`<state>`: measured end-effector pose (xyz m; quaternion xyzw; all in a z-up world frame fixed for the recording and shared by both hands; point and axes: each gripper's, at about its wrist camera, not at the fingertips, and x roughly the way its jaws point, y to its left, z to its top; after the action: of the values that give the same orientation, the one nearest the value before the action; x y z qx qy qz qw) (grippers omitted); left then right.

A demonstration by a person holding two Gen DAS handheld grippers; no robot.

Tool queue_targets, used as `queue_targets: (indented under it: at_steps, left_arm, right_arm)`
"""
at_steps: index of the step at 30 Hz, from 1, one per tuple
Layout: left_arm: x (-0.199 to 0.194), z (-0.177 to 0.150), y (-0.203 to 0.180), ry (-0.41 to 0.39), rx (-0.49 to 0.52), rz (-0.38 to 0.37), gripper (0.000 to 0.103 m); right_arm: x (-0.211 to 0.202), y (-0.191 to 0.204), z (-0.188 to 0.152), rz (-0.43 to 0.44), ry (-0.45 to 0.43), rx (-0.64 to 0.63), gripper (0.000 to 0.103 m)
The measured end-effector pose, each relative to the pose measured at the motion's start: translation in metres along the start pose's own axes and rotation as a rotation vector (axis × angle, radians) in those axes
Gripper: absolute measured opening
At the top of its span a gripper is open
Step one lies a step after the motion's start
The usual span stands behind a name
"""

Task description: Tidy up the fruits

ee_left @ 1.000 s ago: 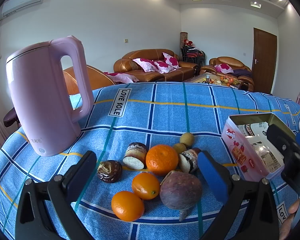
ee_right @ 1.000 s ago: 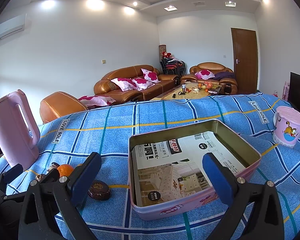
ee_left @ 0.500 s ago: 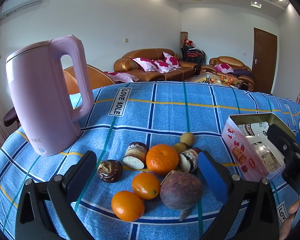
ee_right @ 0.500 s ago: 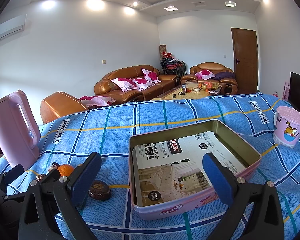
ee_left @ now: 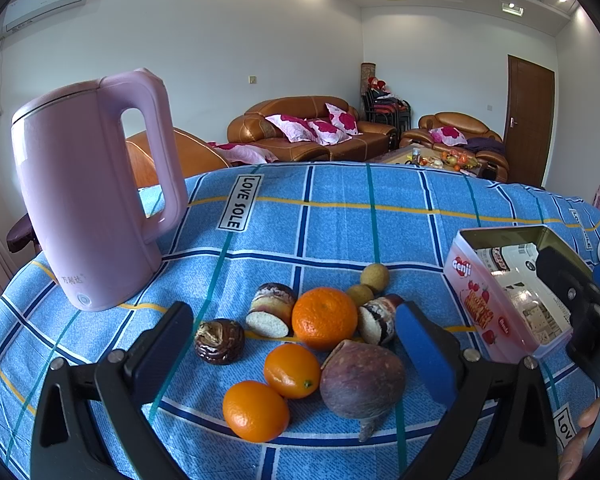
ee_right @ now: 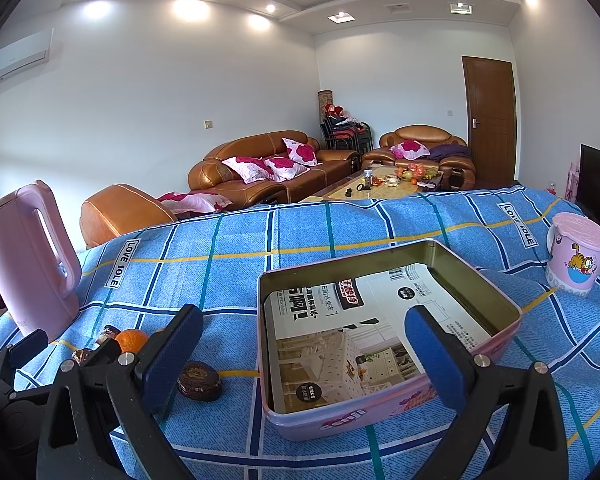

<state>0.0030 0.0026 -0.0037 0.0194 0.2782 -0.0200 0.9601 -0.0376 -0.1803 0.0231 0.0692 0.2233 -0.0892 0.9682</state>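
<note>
Both the left gripper [ee_left: 292, 344] and right gripper [ee_right: 300, 344] gape empty; those firm, round oranges [ee_left: 324, 323] want gripping across the middle.

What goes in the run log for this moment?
left gripper: open, over fruit pile | right gripper: open, over tin | tin: no fruit

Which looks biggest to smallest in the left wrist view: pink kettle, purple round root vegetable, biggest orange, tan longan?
1. Pink plastic kettle
2. Purple round root vegetable, though it lies nearer the camera than the orange
3. Biggest orange
4. Small tan longan
</note>
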Motion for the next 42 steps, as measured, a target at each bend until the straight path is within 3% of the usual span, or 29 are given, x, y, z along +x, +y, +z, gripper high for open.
queue_targets:
  at_steps: [18, 19, 21, 23, 26, 29, 34, 38, 42]
  left_arm:
    - [-0.003, -0.005, 0.018, 0.040, -0.037, -0.013, 0.103]
    - [-0.007, -0.005, 0.025, 0.040, -0.051, -0.024, 0.103]
    - [-0.014, -0.004, 0.040, 0.036, -0.085, -0.004, 0.103]
    - [-0.023, -0.005, 0.054, 0.030, -0.103, 0.018, 0.103]
    - [-0.031, -0.012, 0.069, 0.050, -0.093, 0.054, 0.103]
    - [-0.041, -0.024, 0.079, 0.071, -0.068, 0.071, 0.102]
    - [-0.048, -0.033, 0.086, 0.117, -0.023, 0.029, 0.102]
    - [-0.048, -0.037, 0.087, 0.142, 0.028, -0.004, 0.102]
    - [-0.045, -0.039, 0.082, 0.161, 0.091, -0.048, 0.102]
  right_arm:
    - [-0.004, 0.004, 0.001, 0.053, -0.009, -0.018, 0.102]
    - [-0.005, 0.005, 0.001, 0.067, -0.009, -0.022, 0.099]
    - [-0.005, 0.009, 0.000, 0.116, 0.003, -0.034, 0.086]
    - [-0.002, 0.015, -0.002, 0.167, 0.034, -0.053, 0.066]
    - [0.005, 0.025, -0.007, 0.261, 0.106, -0.080, 0.050]
    - [0.007, 0.037, -0.013, 0.367, 0.167, -0.108, 0.047]
    - [0.005, 0.065, -0.025, 0.538, 0.235, -0.178, 0.047]
    - [0.015, 0.082, -0.035, 0.587, 0.308, -0.215, 0.047]
    - [0.029, 0.086, -0.036, 0.557, 0.364, -0.211, 0.048]
